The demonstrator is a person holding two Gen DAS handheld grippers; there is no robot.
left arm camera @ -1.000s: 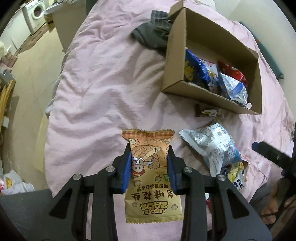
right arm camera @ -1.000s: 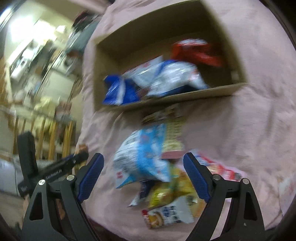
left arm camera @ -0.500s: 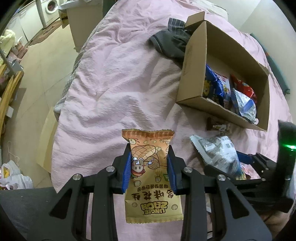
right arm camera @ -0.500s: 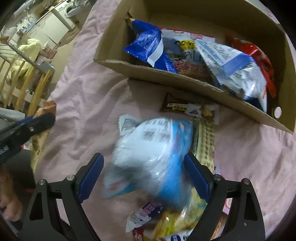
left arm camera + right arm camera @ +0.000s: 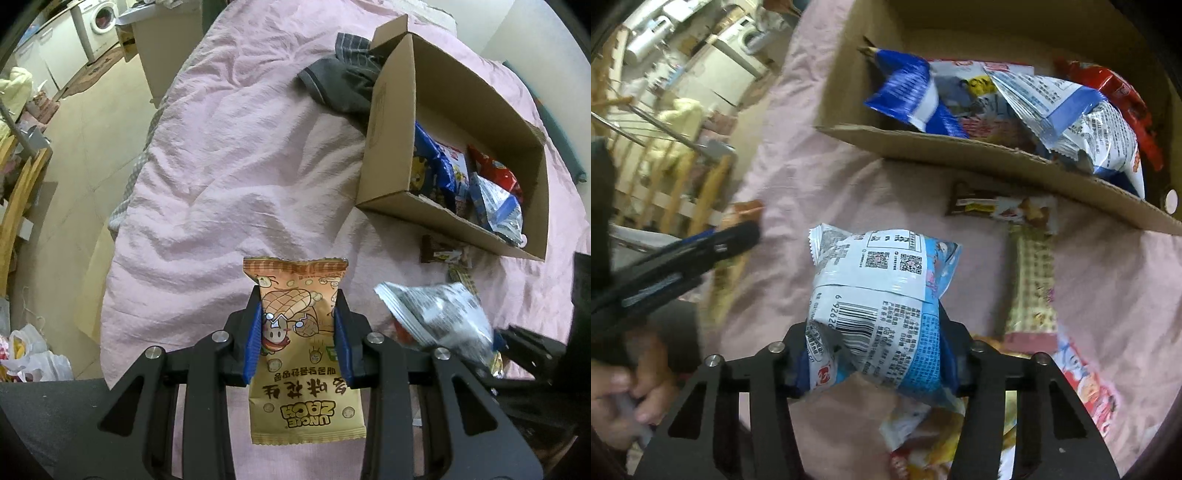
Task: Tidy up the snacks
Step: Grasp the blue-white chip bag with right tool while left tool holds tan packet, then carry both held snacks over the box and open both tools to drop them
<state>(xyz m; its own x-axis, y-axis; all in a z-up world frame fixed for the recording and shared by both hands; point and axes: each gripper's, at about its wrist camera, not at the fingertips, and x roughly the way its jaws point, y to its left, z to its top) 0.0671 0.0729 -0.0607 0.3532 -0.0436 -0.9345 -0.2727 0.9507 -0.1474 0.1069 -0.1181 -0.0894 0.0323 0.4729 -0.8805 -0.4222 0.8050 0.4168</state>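
The left gripper (image 5: 298,336) is clamping an orange peanut packet (image 5: 303,350) above the pink bedspread (image 5: 229,166); the right gripper (image 5: 875,354) is gripping a blue-white snack bag (image 5: 882,306) near the cardboard box (image 5: 979,155). A washing machine (image 5: 103,11) is standing beyond the bed.

Pink wrinkled bedsheet (image 5: 236,155) over a bed, dark grey striped garment (image 5: 343,85) crumpled on it, white washing machine (image 5: 101,22) far left, white plastic bags (image 5: 35,354) on pale floor (image 5: 85,147)
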